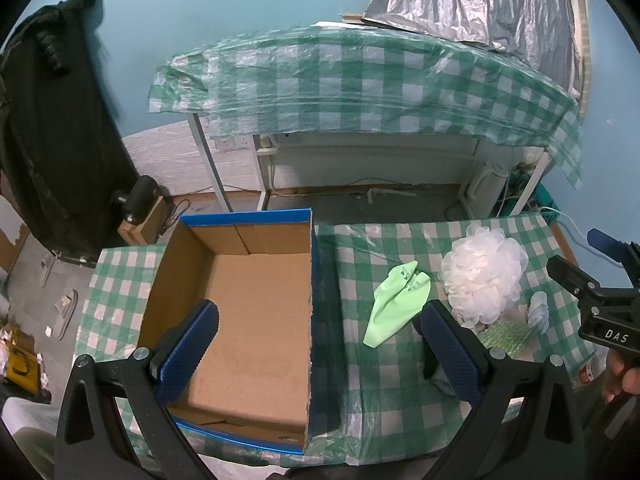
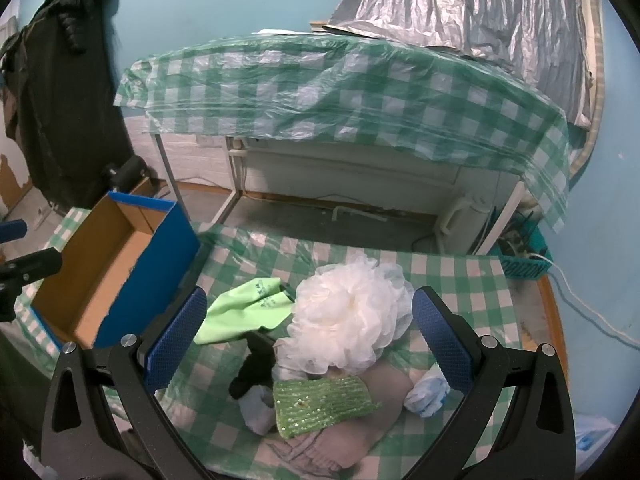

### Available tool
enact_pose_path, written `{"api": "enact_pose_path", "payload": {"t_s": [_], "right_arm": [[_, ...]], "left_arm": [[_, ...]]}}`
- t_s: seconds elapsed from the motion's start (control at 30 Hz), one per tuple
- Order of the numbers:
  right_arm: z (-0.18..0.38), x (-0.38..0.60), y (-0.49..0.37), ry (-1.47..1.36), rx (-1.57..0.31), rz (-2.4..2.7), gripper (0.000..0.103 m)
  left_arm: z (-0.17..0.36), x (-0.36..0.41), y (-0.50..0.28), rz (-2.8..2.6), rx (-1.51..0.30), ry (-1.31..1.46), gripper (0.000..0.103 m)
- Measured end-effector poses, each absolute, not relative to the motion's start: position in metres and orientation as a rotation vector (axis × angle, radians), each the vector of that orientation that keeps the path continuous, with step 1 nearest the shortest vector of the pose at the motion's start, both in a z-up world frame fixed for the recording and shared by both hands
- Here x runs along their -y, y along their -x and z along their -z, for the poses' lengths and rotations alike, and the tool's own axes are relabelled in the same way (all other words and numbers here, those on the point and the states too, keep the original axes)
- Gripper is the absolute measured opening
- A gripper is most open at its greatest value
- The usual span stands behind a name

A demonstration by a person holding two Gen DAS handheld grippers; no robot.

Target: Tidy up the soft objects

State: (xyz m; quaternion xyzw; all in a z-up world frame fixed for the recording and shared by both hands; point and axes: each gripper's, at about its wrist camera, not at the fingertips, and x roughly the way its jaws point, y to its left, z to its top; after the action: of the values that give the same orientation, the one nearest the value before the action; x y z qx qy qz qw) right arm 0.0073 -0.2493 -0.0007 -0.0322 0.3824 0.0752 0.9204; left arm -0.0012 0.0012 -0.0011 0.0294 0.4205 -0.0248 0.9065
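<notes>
An open cardboard box (image 1: 248, 312) with blue sides sits on the checked table; its brown floor is bare. It also shows at the left of the right wrist view (image 2: 116, 264). My left gripper (image 1: 320, 344) is open and empty, above the box's right wall. My right gripper (image 2: 310, 332) is open and empty, above a pile of soft things: a white mesh bath pouf (image 2: 352, 316), a light green cloth (image 2: 244, 312), a green sequined sponge (image 2: 320, 404), a black and white sock (image 2: 254, 380) and a pale blue cloth (image 2: 428, 392). The pouf (image 1: 484, 276) and green cloth (image 1: 396, 304) also show in the left wrist view.
A second table (image 1: 360, 80) with a checked plastic cover stands behind, across a gap of floor. A dark coat (image 1: 60, 120) hangs at the left. A crinkled silver sheet (image 2: 480, 8) hangs at the back right. Cables and a blue basket (image 2: 524, 264) lie beyond the table's right end.
</notes>
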Motion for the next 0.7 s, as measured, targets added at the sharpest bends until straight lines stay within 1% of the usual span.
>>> {"api": "enact_pose_path", "payload": {"t_s": [0.7], "right_arm": [[0.0019,0.2503,-0.0065,0.068,-0.784,-0.153,0.101]], "left_arm": [[0.0013,0.0019,0.0040,0.050,-0.867,-0.064,0.102]]}}
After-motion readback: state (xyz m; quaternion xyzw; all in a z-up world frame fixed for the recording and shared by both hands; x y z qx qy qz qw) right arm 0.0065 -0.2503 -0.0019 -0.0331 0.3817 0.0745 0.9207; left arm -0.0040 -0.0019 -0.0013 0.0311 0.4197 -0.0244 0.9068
